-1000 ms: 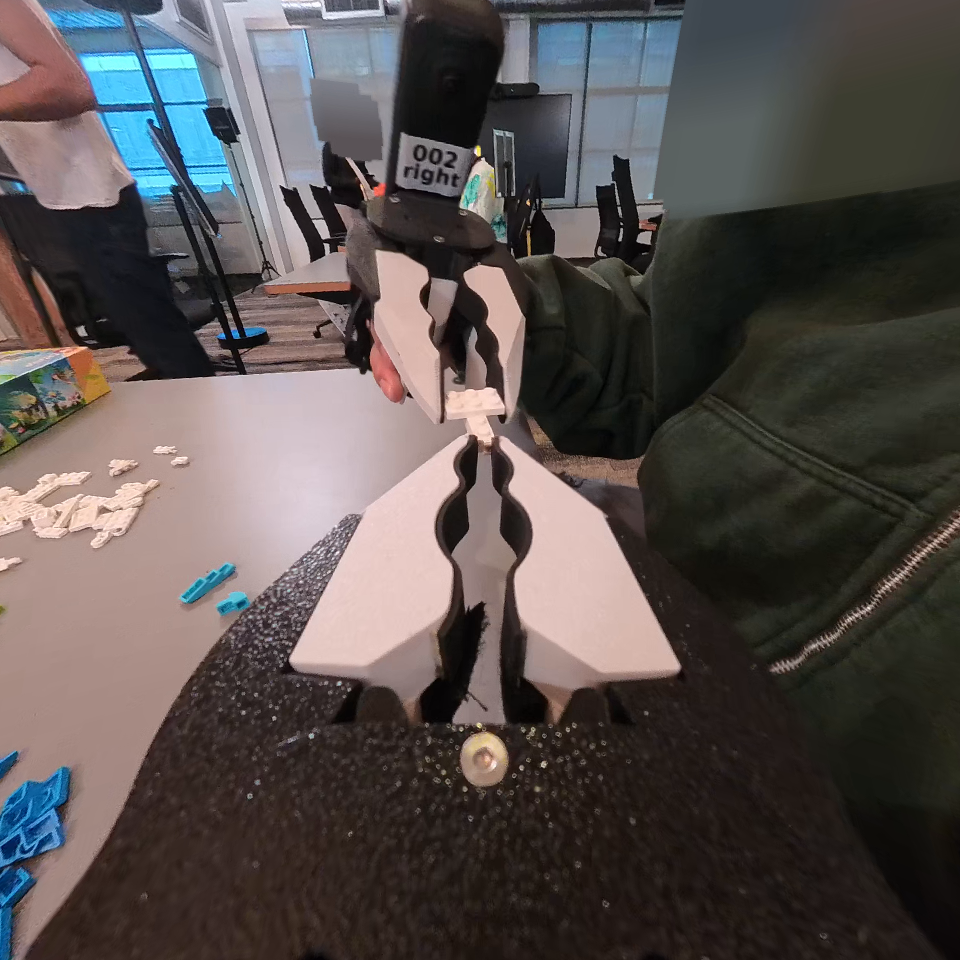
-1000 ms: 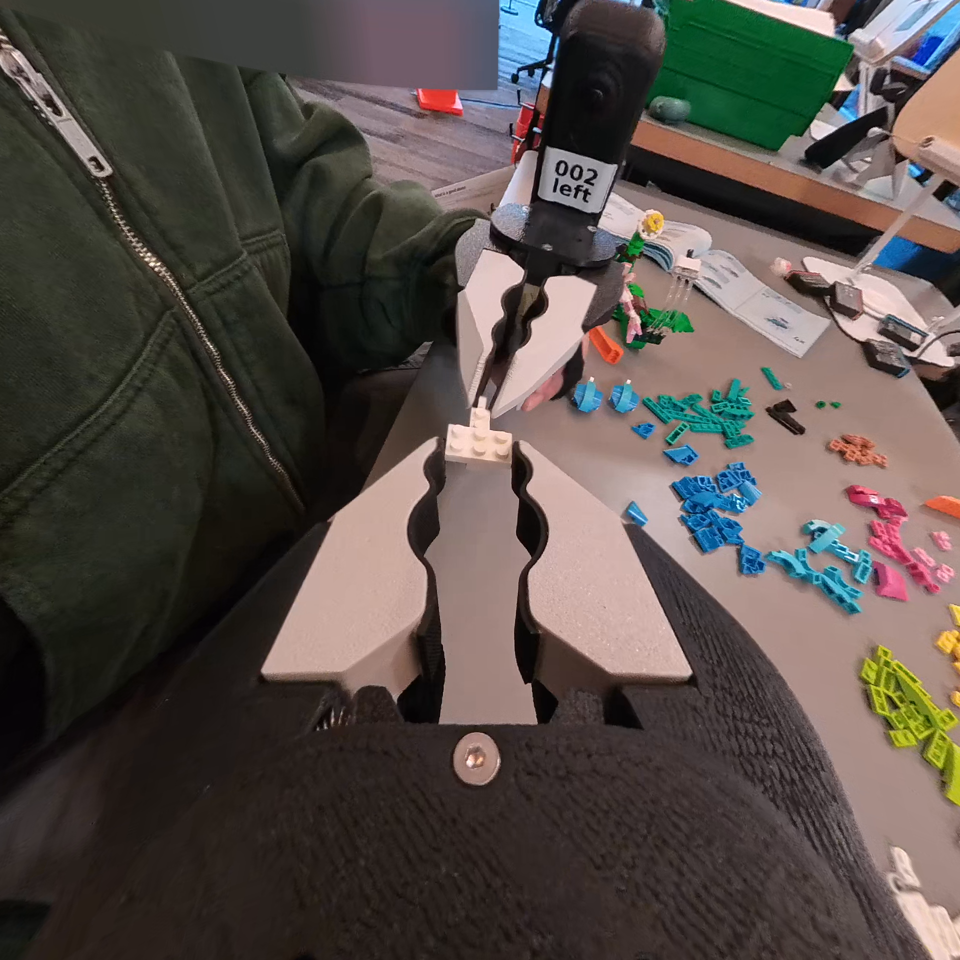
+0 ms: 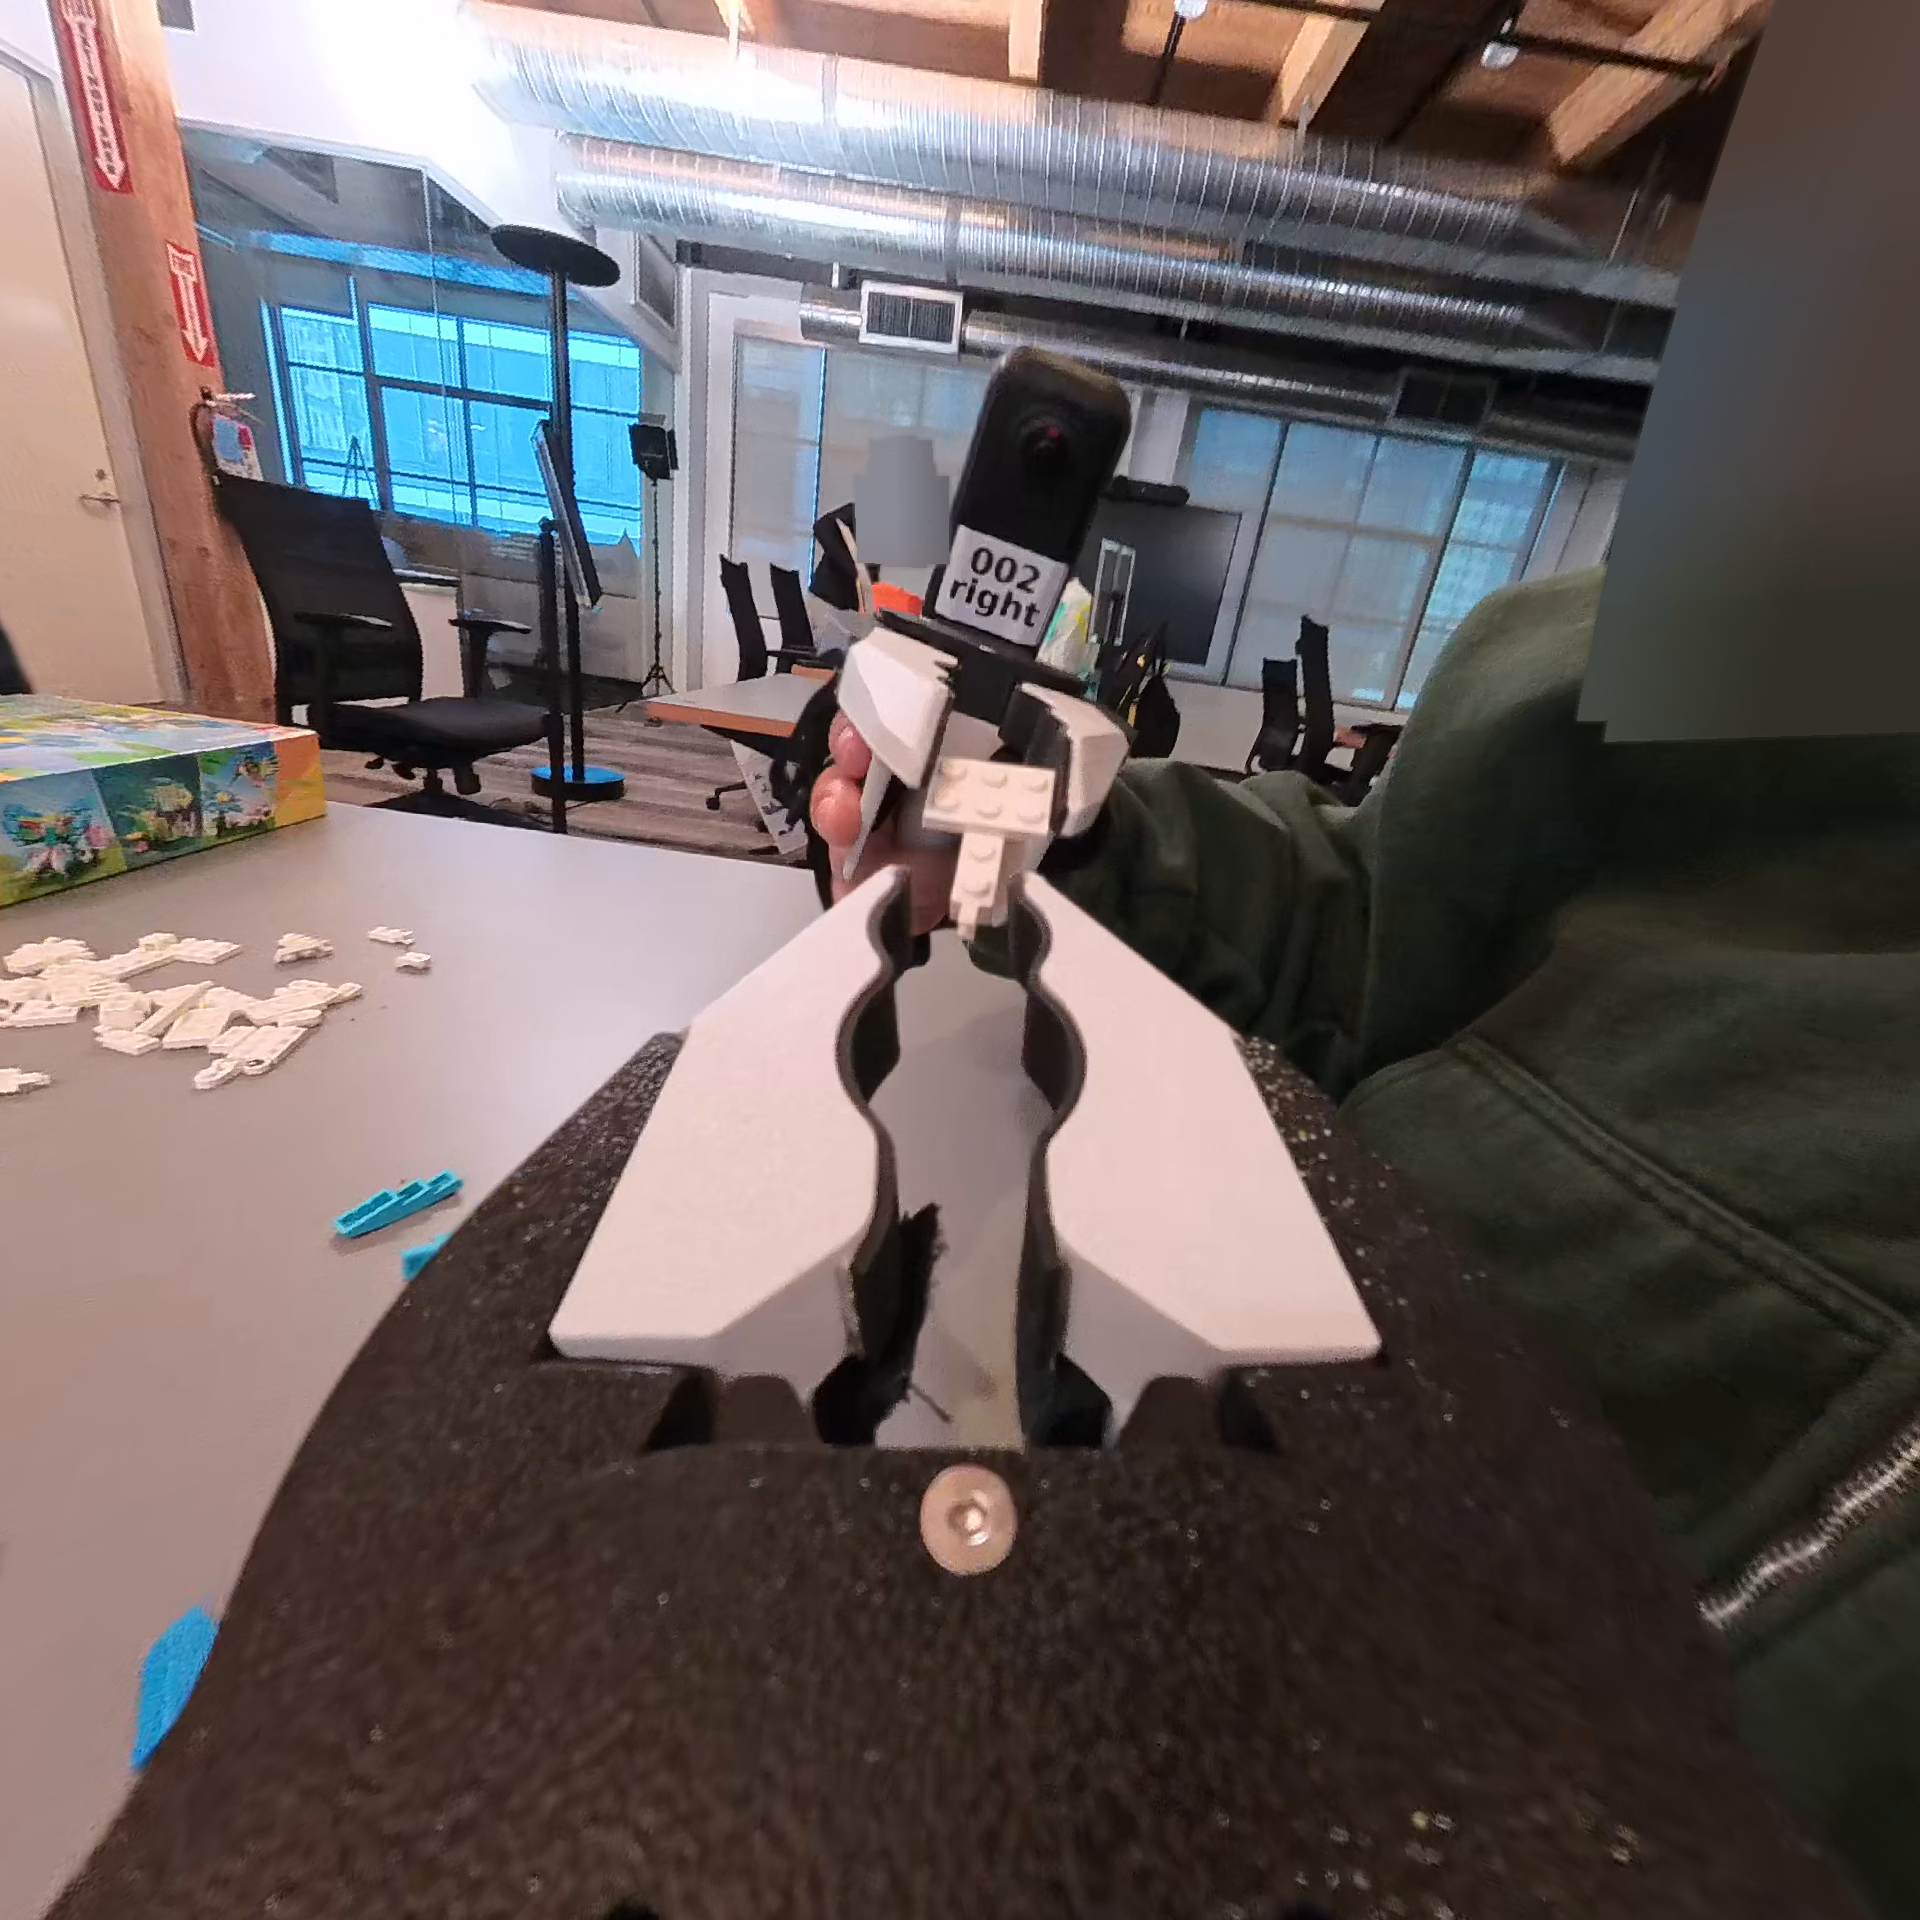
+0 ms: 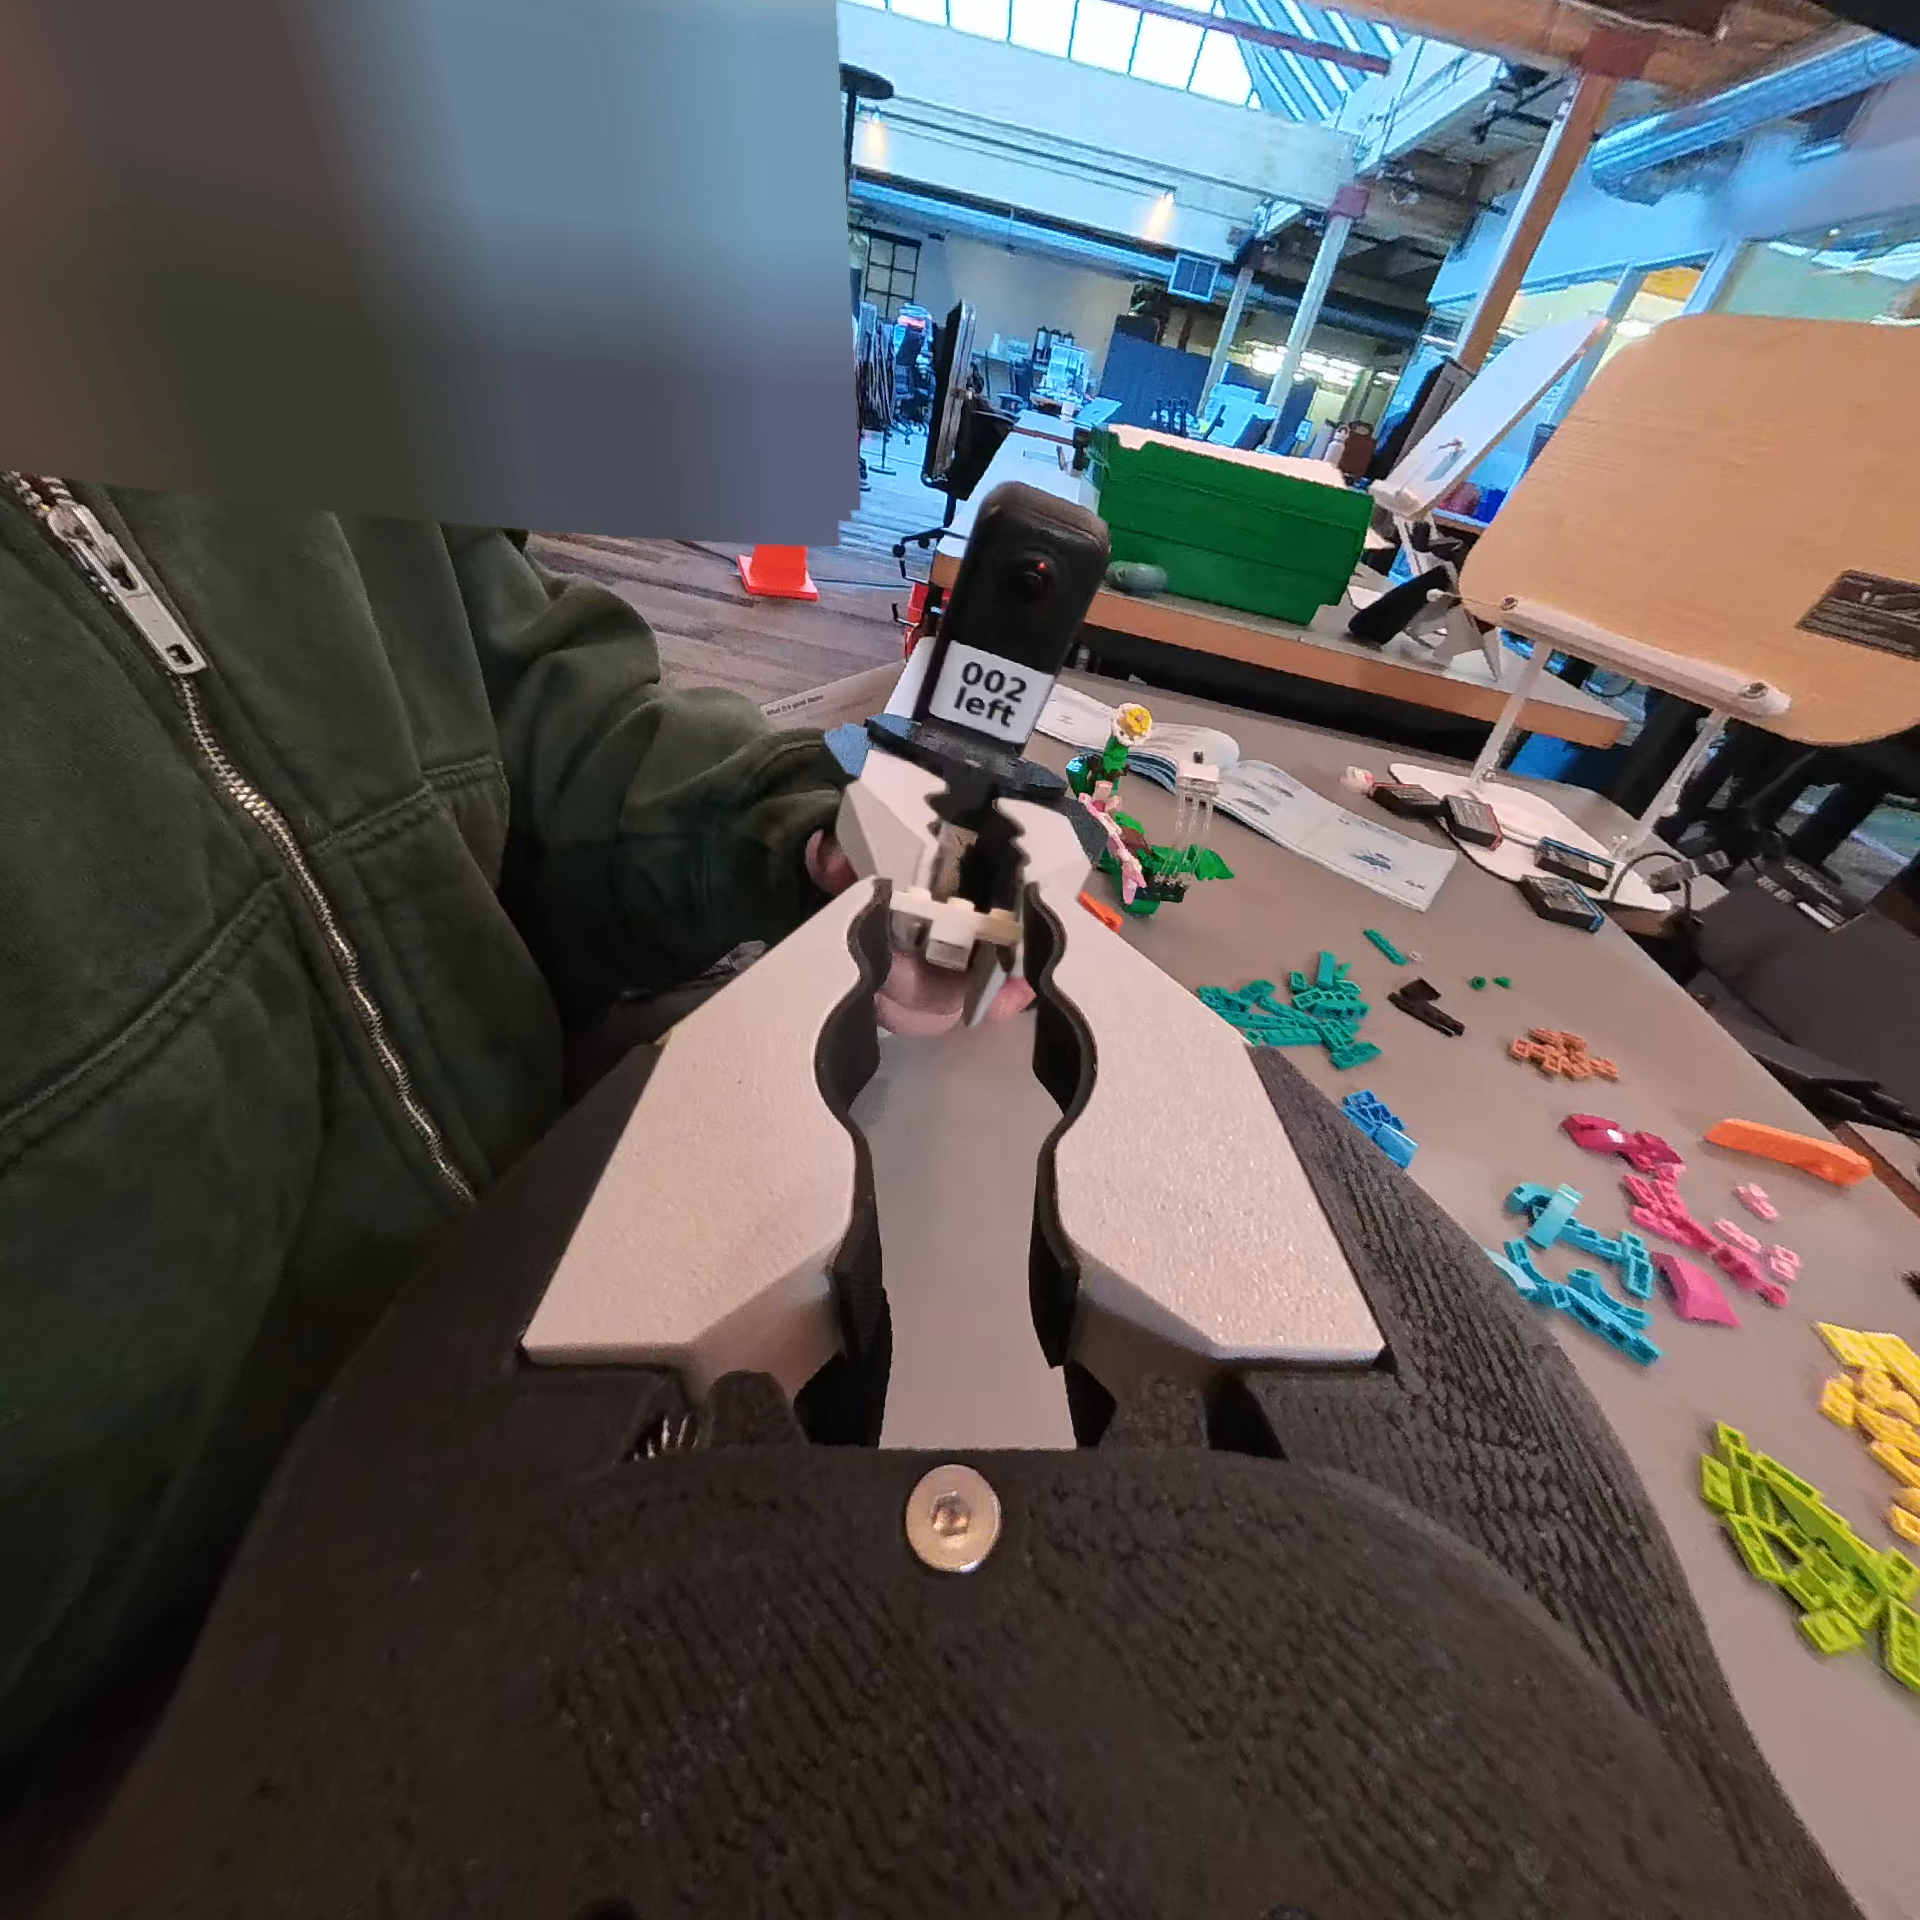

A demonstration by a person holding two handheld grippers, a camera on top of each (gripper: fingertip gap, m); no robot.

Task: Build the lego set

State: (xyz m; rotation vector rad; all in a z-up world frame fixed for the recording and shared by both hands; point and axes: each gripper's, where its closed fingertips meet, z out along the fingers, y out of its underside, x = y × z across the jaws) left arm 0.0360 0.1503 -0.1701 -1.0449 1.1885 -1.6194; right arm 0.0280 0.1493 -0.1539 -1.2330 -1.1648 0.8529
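Note:
My right gripper (image 4: 956, 904) is shut on a white lego plate (image 4: 951, 920), held in the air in front of a person in a green hoodie (image 4: 312, 935). In the left wrist view the plate (image 3: 987, 795) lies flat between the right gripper's (image 3: 987, 821) tips. A small white piece (image 3: 982, 868) is stuck to its underside and hangs down. My left gripper (image 3: 958, 888) is open. Its tips sit on either side of the small piece without gripping it. The left gripper's fingers (image 4: 883, 831) show just behind the plate in the right wrist view.
A grey table (image 3: 416, 1039) carries a pile of white pieces (image 3: 156, 1003), a lego box (image 3: 135, 790) and blue pieces (image 3: 400, 1210). Teal (image 4: 1299, 1008), pink (image 4: 1683, 1216), lime (image 4: 1808, 1538) and yellow (image 4: 1870, 1392) piles, a built flower (image 4: 1132, 842) and a booklet (image 4: 1299, 821) lie to the right.
My left gripper has opened and let go of the small white piece, which now stays on the plate. Both grippers have tilted upward.

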